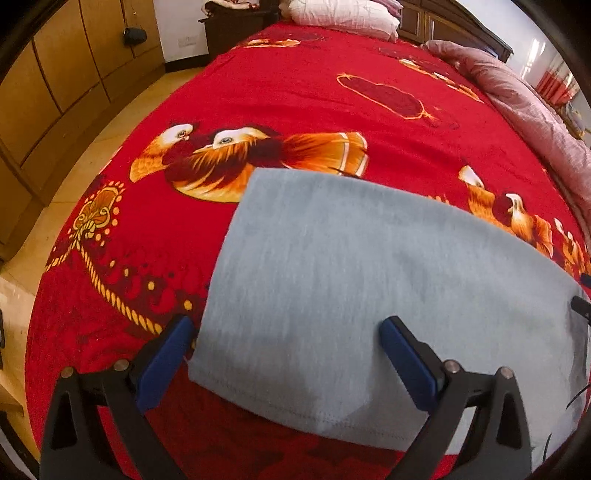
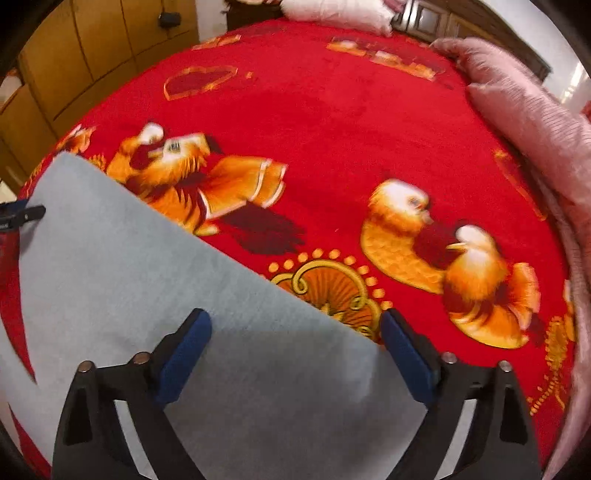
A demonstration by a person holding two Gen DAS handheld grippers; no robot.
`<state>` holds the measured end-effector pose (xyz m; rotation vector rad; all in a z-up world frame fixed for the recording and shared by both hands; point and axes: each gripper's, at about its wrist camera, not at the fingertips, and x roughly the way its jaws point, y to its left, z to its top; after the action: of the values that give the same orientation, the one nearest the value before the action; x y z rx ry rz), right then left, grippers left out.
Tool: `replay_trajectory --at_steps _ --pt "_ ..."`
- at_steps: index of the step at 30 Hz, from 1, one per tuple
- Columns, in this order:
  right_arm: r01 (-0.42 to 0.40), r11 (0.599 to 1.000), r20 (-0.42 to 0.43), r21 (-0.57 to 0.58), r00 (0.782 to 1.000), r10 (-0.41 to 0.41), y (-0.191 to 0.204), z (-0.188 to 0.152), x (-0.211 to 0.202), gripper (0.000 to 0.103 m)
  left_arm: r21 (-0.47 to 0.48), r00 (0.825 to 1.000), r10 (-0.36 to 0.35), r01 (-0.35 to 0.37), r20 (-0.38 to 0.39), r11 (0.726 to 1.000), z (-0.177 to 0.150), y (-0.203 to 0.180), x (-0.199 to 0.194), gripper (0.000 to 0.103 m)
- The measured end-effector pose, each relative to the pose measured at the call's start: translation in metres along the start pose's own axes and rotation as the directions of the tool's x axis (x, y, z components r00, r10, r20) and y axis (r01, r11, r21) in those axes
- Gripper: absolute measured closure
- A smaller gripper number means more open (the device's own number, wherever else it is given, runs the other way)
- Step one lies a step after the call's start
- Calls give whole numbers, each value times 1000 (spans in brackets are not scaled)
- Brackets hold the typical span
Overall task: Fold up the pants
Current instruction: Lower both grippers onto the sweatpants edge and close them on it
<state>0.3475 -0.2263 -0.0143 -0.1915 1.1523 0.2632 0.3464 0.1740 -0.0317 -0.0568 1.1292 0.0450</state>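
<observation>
The grey pants (image 1: 362,280) lie folded flat on the red bedspread (image 1: 295,96); a stitched hem runs along their near edge. My left gripper (image 1: 286,332) is open and empty, its blue pads spread over the near left corner of the pants. The pants also show in the right wrist view (image 2: 147,280), where my right gripper (image 2: 295,325) is open and empty above their right edge. The left gripper's tip shows at that view's left edge (image 2: 22,216). The right gripper's tip shows at the right edge of the left wrist view (image 1: 581,306).
The red bedspread (image 2: 351,122) has orange bird prints. A pink quilt (image 1: 535,110) is bunched along the right side, also in the right wrist view (image 2: 535,122). White pillows (image 1: 343,14) lie at the head. Wooden wardrobes (image 1: 55,81) stand left, across a tiled floor.
</observation>
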Motion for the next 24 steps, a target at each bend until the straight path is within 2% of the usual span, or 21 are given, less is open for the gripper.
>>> replay_trajectory --at_steps 5,10,12,13,14,15,17,19,20,22,24 --pt "-58 998 38 -7 998 58 -6 -5 11 3 -1 1000 -20 20 -2 1000 -2 0 2 0" --pt "-76 997 8 -34 997 76 -9 0 13 4 11 1000 -22 22 5 1000 -1 -1 2 0" --pt "-73 996 11 -42 997 73 -7 1 11 10 16 1000 -20 19 12 1000 -2 -2 1 0" --pt "-73 996 18 -46 997 74 -7 0 8 18 13 1000 -16 15 23 1000 -2 -2 1 0" --pt "-74 996 28 -50 997 75 -8 1 6 33 9 999 -8 7 35 1000 -3 -3 0 0" --pt "-76 996 40 -52 996 78 -6 0 2 43 6 999 -1 1 43 1000 -4 -3 -2 3" --pt "-94 994 48 -47 994 96 -5 0 -5 79 1 998 10 -11 66 1000 -7 -6 -7 14" --pt "-115 993 44 -40 992 117 -1 1 -7 92 -3 996 9 -9 87 1000 -6 -9 -15 44" --pt "-116 992 52 -46 992 118 1 1 -10 96 -12 996 4 -3 92 1000 -6 -9 -17 52" --pt "-107 992 73 -63 991 111 6 1 -16 97 -55 996 -20 25 90 998 -3 -6 -22 81" --pt "-111 991 108 -69 987 118 8 -2 -30 98 -100 995 -44 53 92 994 -2 -2 -25 89"
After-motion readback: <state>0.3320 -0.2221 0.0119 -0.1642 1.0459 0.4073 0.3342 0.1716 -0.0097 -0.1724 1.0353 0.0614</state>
